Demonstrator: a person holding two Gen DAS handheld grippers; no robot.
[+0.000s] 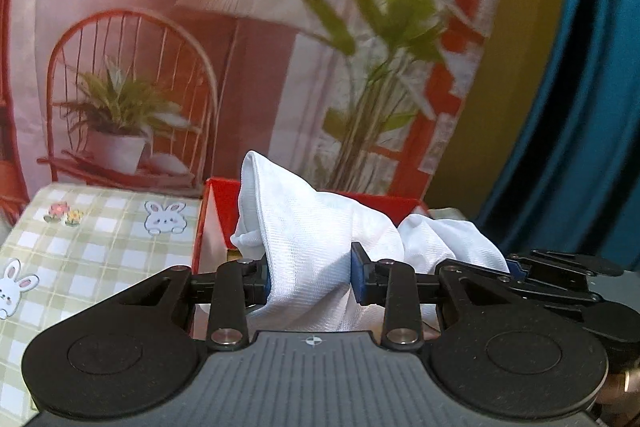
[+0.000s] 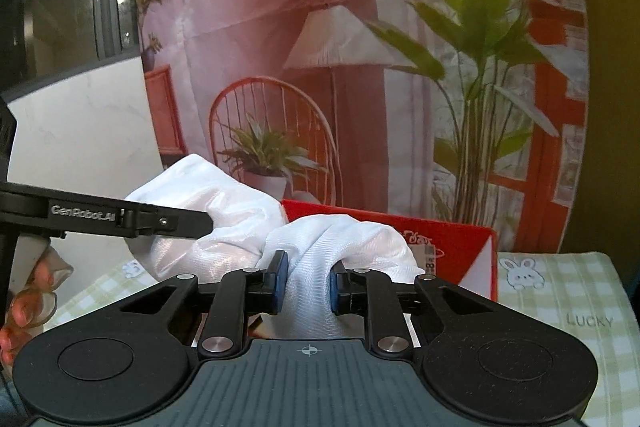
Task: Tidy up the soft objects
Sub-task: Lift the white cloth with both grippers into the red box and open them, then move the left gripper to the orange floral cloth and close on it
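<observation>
1. Step in hand, as a judgement: a white cloth is held up by both grippers just in front of a red box, likely being folded or lowered into it.
2. The left gripper has its blue-padded fingers clamped on a bunched fold of the cloth; cloth fills the gap between them.
3. The right gripper is likewise pinched on another gather of the same cloth, which rises between its fingers.
4. In the right view, the left gripper's arm reaches in from the left of the box, its tip buried in cloth.
5. The box stands on a checked, rabbit-printed surface, with a printed backdrop behind.
6. Next move, probably: bring the cloth over the box opening, then release both grips together so it settles inside without spilling over the rim.
</observation>
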